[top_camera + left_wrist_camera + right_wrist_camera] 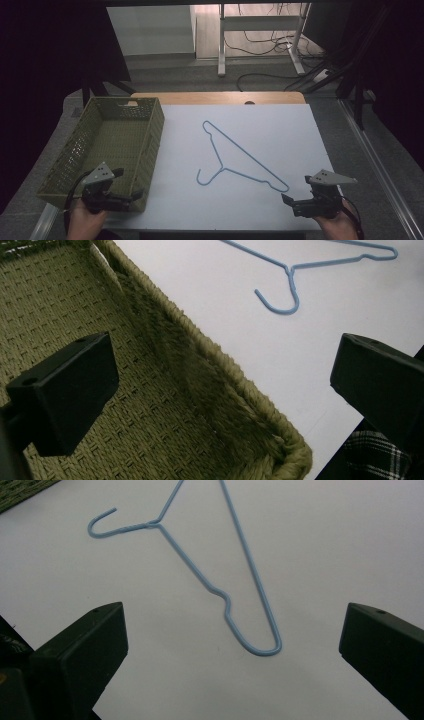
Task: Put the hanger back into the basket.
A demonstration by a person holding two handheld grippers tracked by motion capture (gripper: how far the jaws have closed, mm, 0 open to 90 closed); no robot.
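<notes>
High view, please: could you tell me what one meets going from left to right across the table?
Left gripper → woven basket → blue wire hanger → right gripper.

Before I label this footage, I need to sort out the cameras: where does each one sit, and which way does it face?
High view: above the person's side, looking forward and down on the table, the basket and the hanger; both hands and both claws show, left claw, right claw.
Left gripper view: rides the left claw, looking over the basket's corner toward the hanger's hook; its open jaws show.
Right gripper view: rides the right claw, aimed at the hanger's end loop; open jaws show.
All three share the hanger.
</notes>
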